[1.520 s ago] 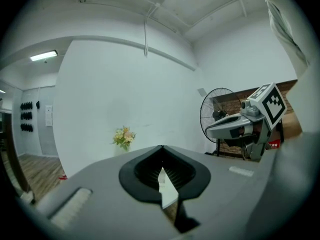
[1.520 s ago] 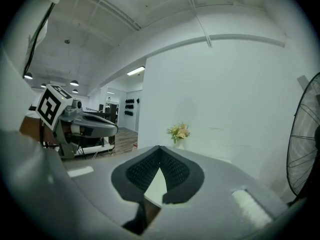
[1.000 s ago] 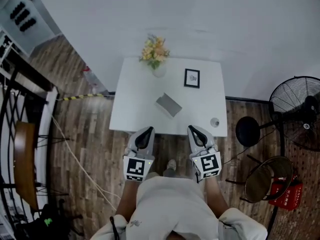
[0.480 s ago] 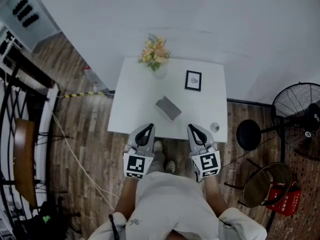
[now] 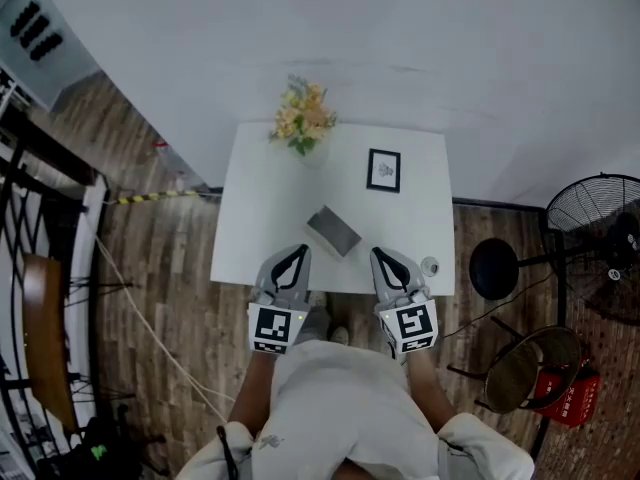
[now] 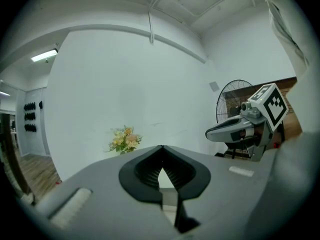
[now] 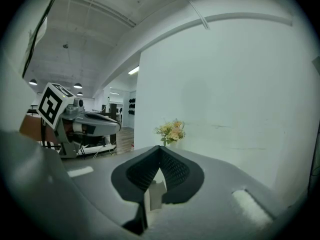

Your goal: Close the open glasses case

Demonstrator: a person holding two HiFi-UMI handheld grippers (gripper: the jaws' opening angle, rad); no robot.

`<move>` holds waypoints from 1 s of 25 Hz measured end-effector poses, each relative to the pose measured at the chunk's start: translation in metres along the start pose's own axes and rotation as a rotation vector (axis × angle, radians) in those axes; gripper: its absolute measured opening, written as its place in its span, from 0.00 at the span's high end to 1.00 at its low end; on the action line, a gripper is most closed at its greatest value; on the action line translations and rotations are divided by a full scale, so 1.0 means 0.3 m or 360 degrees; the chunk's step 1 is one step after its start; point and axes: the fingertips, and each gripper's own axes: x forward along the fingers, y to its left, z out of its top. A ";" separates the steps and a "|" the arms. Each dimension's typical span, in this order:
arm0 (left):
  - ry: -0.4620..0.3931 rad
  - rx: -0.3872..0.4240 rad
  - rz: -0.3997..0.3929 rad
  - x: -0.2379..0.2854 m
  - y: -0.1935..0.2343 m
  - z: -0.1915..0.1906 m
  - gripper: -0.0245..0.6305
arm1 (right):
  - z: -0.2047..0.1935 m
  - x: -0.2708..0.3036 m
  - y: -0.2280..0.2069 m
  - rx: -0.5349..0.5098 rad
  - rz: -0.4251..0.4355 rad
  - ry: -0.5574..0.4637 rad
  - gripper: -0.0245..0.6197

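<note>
Grey and boxy, the case [image 5: 334, 231] lies slantwise on the white table [image 5: 250, 218], just below the middle of the head view. It sits near the table's front edge, a little above the two grippers and between them. It is too small there to tell how far its lid stands up. The left gripper [image 5: 296, 255] and right gripper [image 5: 380, 256] hover at that near edge, apart from the case. Each gripper view shows its jaws pressed together at the tips with nothing between them. The case is probably a light, rigid shell with a smooth skin and a sprung hinge, so a sideways push may send it skating over the bare top. The sound hold seems to be one gripper steadying the base while the other presses down on the lid's free edge, away from the hinge. Flowers [image 5: 303, 118] and a frame [image 5: 384, 169] stand higher in the frame, well apart from it.
</note>
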 end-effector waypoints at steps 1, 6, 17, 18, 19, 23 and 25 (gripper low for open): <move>0.0002 -0.0004 -0.0013 0.019 0.011 -0.004 0.93 | 0.002 0.018 -0.009 0.0000 -0.0007 0.0005 0.95; 0.0009 -0.0006 -0.0082 0.103 0.070 -0.022 0.93 | 0.012 0.109 -0.047 0.0011 -0.0061 0.0022 0.95; 0.0035 -0.0036 -0.0263 0.305 0.179 -0.104 0.93 | -0.007 0.284 -0.149 0.0039 -0.0229 0.0089 0.96; 0.0047 -0.0040 -0.0284 0.322 0.182 -0.120 0.93 | -0.014 0.298 -0.156 0.0043 -0.0237 0.0103 0.96; 0.0060 -0.0046 -0.0306 0.340 0.183 -0.136 0.93 | -0.024 0.313 -0.162 0.0049 -0.0244 0.0117 0.96; 0.0116 -0.0089 -0.0400 0.398 0.179 -0.206 0.93 | -0.080 0.367 -0.179 0.0064 -0.0274 0.0204 0.96; 0.0145 -0.0105 -0.0440 0.421 0.177 -0.243 0.93 | -0.114 0.393 -0.181 0.0070 -0.0271 0.0257 0.96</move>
